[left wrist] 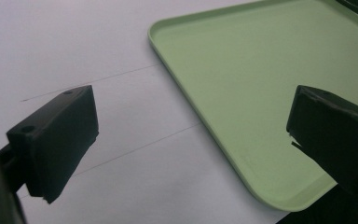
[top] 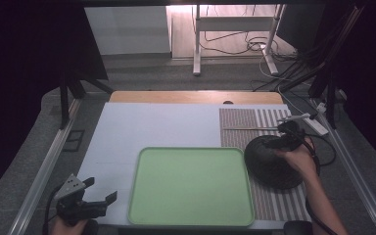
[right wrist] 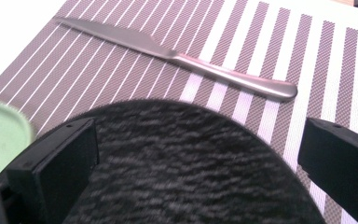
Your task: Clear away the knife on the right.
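I see my left gripper low at the counter's near left corner, jaws apart and holding nothing, just beside the green tray. My right gripper hovers over a dark round plate on the striped mat, jaws spread wide and gripping nothing. A knife lies on the mat beyond the plate.
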Motion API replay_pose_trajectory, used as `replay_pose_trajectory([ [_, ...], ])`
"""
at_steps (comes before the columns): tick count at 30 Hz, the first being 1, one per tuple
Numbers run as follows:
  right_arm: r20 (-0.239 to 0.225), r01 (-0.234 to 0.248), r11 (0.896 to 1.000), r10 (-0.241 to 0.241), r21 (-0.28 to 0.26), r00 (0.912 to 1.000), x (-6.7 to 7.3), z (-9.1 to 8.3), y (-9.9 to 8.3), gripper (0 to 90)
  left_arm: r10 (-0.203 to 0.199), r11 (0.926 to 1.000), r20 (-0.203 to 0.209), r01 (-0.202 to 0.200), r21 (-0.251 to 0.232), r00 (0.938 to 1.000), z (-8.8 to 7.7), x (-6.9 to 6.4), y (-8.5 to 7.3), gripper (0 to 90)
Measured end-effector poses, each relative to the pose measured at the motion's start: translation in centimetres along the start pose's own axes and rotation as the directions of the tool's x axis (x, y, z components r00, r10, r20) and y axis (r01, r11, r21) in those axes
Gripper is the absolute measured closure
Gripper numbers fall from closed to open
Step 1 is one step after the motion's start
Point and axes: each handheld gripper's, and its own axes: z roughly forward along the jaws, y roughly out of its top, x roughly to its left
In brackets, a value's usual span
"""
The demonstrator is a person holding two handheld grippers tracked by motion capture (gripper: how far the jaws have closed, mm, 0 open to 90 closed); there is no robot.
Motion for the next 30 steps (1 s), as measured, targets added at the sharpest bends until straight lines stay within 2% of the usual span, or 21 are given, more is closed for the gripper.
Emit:
replay_pose_trajectory([
  [4, 0.005, -0.024, 1.000, 0.024, 0.012, 0.9997, -0.6, 0.9, 0.8, 0.0, -0.002, 1.0000, 0.001, 0.002, -0.001, 1.0000, 0.0, 0.0, 0.0, 2.8],
  [12, 0.018, -0.019, 0.999, 0.019, 0.029, 0.9997, -1.3, 2.5, 1.7, 0.0, -0.004, 1.0000, 0.003, 0.004, -0.003, 1.0000, 0.0, 0.1, 0.0, 2.8],
  [16, 0.036, -0.016, 1.000, 0.015, 0.022, 0.9992, -1.8, 2.8, 2.2, 7.8, -0.004, 1.0000, 0.003, 0.004, -0.003, 1.0000, 0.0, 0.1, 0.0, 2.8],
  [19, 0.049, -0.011, 1.000, 0.010, 0.018, 0.9988, -2.3, 3.0, 2.7, 18.3, -0.005, 1.0000, 0.003, 0.005, -0.003, 1.0000, 0.0, 0.1, 0.0, 2.8],
  [23, 0.042, -0.017, 1.000, 0.016, 0.021, 0.9990, -3.0, 3.5, 3.3, 39.1, -0.009, 1.0000, 0.004, 0.009, -0.004, 1.0000, 0.0, 0.1, 0.0, 2.8],
  [25, 0.042, -0.023, 0.999, 0.021, 0.031, 0.9989, -3.3, 3.8, 3.6, 49.2, -0.011, 0.9999, 0.005, 0.011, -0.004, 0.9999, 0.0, 0.1, 0.0, 2.8],
  [27, 0.022, -0.033, 0.998, 0.032, 0.047, 0.9992, -3.7, 4.1, 3.9, 57.9, -0.013, 0.9999, 0.004, 0.013, -0.004, 0.9999, 0.0, 0.2, 0.0, 2.8],
  [30, 0.018, -0.018, 0.997, 0.017, 0.072, 0.9997, -4.0, 4.7, 4.2, 71.3, -0.014, 0.9999, 0.004, 0.014, -0.005, 0.9999, 0.0, 0.2, 0.0, 2.8],
])
